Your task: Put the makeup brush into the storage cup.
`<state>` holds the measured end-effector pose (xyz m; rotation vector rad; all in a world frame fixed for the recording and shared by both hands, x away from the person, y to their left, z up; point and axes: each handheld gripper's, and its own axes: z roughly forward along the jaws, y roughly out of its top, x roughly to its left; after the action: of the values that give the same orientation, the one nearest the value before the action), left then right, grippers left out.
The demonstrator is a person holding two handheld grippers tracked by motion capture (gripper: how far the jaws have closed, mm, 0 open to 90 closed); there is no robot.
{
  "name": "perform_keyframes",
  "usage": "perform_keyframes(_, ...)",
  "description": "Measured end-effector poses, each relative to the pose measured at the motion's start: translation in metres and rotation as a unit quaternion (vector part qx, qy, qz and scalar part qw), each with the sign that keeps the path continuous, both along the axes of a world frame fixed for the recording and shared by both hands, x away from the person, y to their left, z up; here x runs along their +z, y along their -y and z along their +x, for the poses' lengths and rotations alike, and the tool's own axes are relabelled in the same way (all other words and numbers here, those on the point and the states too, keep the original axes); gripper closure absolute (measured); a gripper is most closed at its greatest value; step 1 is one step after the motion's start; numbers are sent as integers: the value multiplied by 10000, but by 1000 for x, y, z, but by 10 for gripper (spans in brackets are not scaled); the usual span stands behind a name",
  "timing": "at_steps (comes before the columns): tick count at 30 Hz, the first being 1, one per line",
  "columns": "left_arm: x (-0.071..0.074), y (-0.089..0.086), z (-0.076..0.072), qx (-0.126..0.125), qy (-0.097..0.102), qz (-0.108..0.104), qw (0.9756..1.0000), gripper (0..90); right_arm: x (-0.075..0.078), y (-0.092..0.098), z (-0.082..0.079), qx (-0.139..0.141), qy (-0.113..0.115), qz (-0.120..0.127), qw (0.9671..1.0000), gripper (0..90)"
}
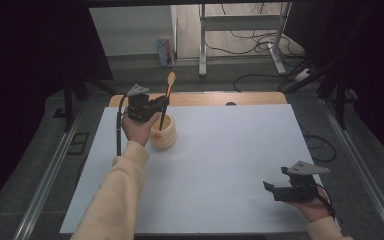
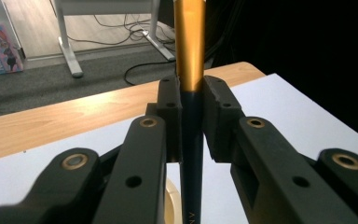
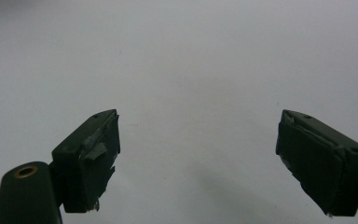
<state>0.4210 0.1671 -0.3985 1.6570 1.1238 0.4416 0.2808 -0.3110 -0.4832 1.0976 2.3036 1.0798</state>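
A colourful box (image 1: pixel 165 51) (perhaps a carton) beside desk legs (image 1: pixel 278 50) and floor cables (image 1: pixel 250 40).

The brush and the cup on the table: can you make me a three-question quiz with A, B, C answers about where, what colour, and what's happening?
1. Where is the cream cup?
A. the table's far left part
B. the near right corner
C. on the floor

2. What colour is the brush above the jaws?
A. green
B. golden orange
C. pink

3. How is the right gripper?
A. shut on the cup
C. shut on the brush
B. open over the white table

Answers:
1 A, it stands by the left gripper.
2 B, the left gripper view shows the gold part over a dark handle.
3 B, its jaws stand wide apart with nothing between.
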Motion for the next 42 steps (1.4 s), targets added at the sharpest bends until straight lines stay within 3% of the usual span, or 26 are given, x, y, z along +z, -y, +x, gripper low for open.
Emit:
perform_keyframes(26,-3,-5,18,141,34,-123,9998,783,0,1,0,-12,-7,-4,10000,138)
perform_keyframes(42,-15,-4,32,265,57,-173,9995,783,-1,1,0,-29,-36,-3,10000,138)
